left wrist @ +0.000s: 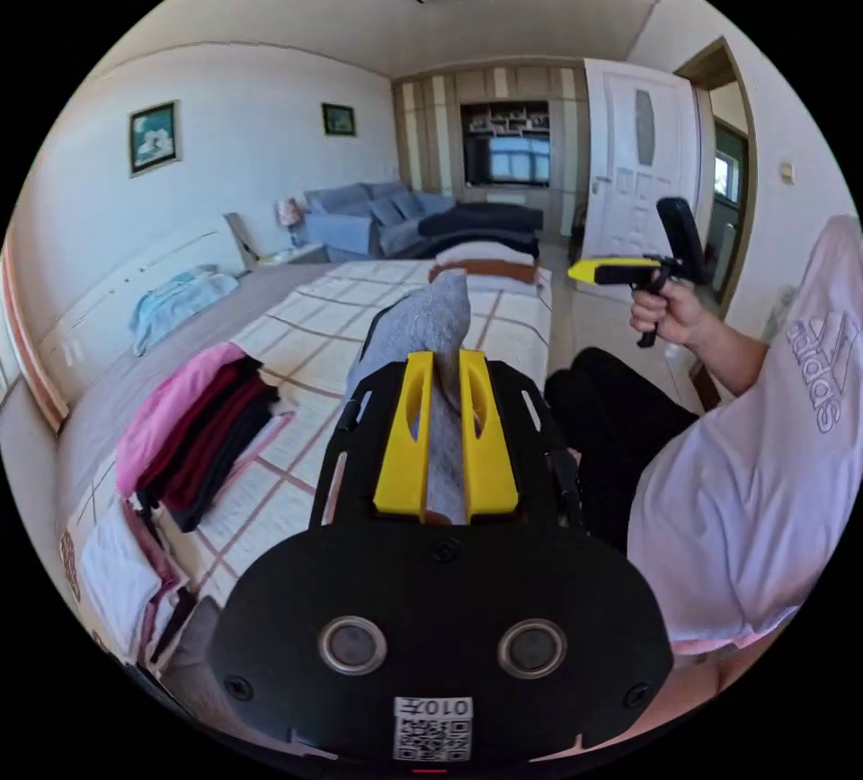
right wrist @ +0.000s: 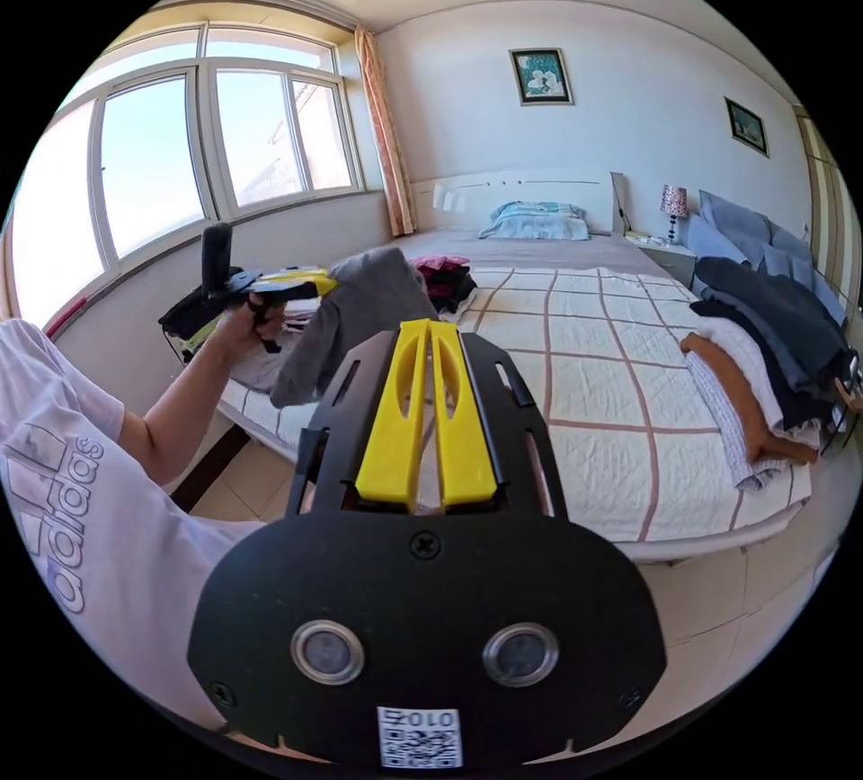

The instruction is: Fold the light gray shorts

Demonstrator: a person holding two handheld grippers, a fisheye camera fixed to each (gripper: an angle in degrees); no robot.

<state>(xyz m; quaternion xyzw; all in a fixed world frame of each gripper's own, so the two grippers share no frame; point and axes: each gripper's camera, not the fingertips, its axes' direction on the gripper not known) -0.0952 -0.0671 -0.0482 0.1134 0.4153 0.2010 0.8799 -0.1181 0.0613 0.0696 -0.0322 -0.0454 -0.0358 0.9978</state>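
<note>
Light gray shorts (left wrist: 422,322) held up off the bed, clamped between the yellow jaws of the left gripper (left wrist: 445,367); cloth runs down the slot between the two jaws and bunches up above their tips. In the right gripper view the same shorts (right wrist: 360,317) hang in a loose drape from the left gripper (right wrist: 315,284), above the near edge of the bed and in front of the window wall.

Right gripper (right wrist: 430,340): jaws drawn together, tips meeting, nothing between them. In the left gripper view it (left wrist: 584,272) is raised in the person's hand (left wrist: 670,313), well apart from the shorts, out over the floor beside the bed.

Person in a white T-shirt (left wrist: 755,492) stands at the bedside; left hand (right wrist: 247,313) wraps the grip of the left gripper.

Bed (left wrist: 315,331) carries a cream quilt with a brown check. A stack of folded clothes (left wrist: 193,434), pink on top over dark red and black, lies on the quilt near the left gripper. White folded pieces (left wrist: 117,573) lie just beside that stack, at the bed's edge. A light blue pillow (right wrist: 535,221) sits at the headboard. At the far end of the bed a pile of clothes (right wrist: 764,358), dark blue and black over white and orange-brown.

Beyond: blue sofa (left wrist: 378,214), white door (left wrist: 643,160), two framed pictures on the wall, bedside lamp (right wrist: 672,207), large window (right wrist: 180,160) with a curtain.
</note>
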